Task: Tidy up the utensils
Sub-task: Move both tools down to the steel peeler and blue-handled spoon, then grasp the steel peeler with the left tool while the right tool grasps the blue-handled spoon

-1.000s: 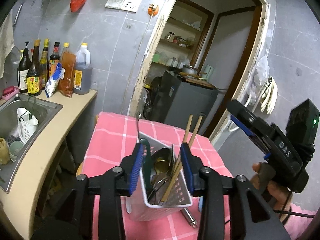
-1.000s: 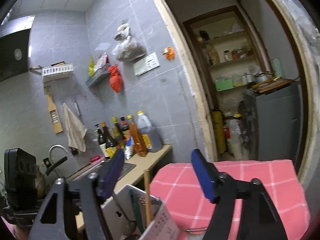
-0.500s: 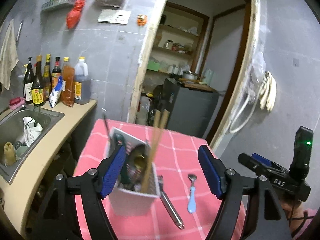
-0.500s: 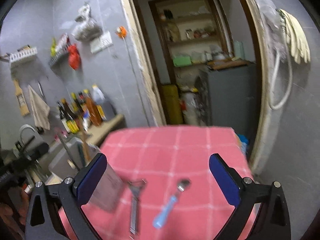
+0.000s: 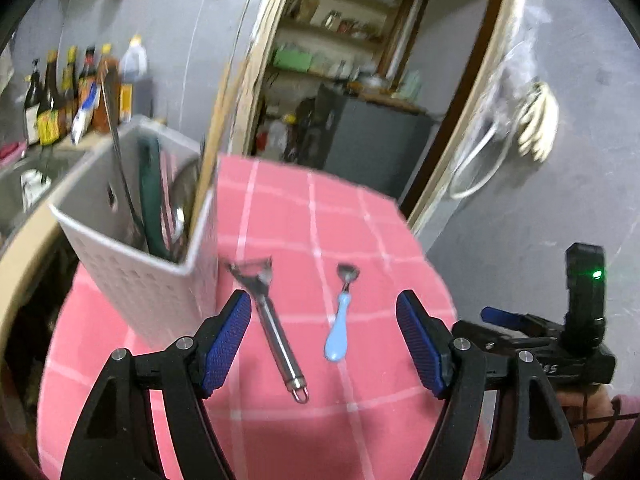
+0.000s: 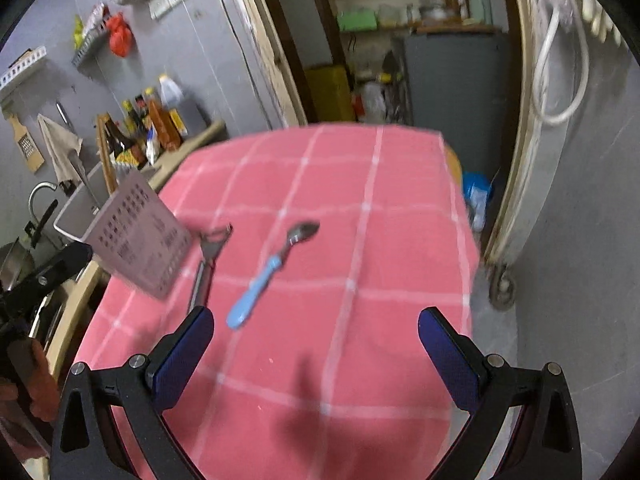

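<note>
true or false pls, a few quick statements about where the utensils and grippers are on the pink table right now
1. The blue-handled spoon lies loose on the pink cloth. True.
2. The peeler stands in the white caddy. False: it lies flat on the cloth beside the caddy.
3. The left gripper is shut on the spoon. False: its jaws are open and hold nothing.
4. The right gripper is open and empty. True.
5. The caddy is empty. False: it holds chopsticks and other utensils.
</note>
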Demonstrator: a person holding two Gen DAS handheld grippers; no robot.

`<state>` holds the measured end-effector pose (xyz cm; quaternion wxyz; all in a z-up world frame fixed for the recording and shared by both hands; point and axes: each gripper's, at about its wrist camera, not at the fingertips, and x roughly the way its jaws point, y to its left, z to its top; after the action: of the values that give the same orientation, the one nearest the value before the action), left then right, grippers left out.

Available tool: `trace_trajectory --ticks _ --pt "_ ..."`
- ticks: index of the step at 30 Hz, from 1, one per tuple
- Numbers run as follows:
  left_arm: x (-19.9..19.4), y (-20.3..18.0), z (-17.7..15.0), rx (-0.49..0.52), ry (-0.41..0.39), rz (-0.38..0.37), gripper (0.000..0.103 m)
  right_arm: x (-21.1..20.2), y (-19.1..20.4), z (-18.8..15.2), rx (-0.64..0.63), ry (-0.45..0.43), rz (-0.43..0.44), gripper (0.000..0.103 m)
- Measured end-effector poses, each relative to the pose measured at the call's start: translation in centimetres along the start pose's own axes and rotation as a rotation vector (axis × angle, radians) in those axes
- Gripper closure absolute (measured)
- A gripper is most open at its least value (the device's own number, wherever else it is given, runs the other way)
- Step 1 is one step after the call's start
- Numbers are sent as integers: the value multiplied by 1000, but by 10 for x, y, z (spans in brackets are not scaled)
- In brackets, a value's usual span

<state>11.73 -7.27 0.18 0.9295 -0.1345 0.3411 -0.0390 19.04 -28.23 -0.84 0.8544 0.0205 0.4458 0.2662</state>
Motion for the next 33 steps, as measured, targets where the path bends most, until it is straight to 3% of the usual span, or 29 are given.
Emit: trace_trajectory --ticks 5,10,17,23,26,29,33 --pt "36 5 -4 -95 80 50 34 23 -22 7 21 82 53 23" --pt "60 3 0 -105 108 130 34 42 -42 22 24 142 85 38" --pt "84 12 3 -144 145 205 34 68 -47 46 43 191 142 44" --pt "100 21 6 -198 182 219 35 96 -33 61 74 235 190 54" --pt "107 24 5 -214 214 213 47 111 -25 67 75 263 190 57" --pt "109 20 5 -185 227 218 48 124 -21 70 87 293 204 59" --pt "115 26 3 -223 245 234 52 135 -15 75 80 321 201 61"
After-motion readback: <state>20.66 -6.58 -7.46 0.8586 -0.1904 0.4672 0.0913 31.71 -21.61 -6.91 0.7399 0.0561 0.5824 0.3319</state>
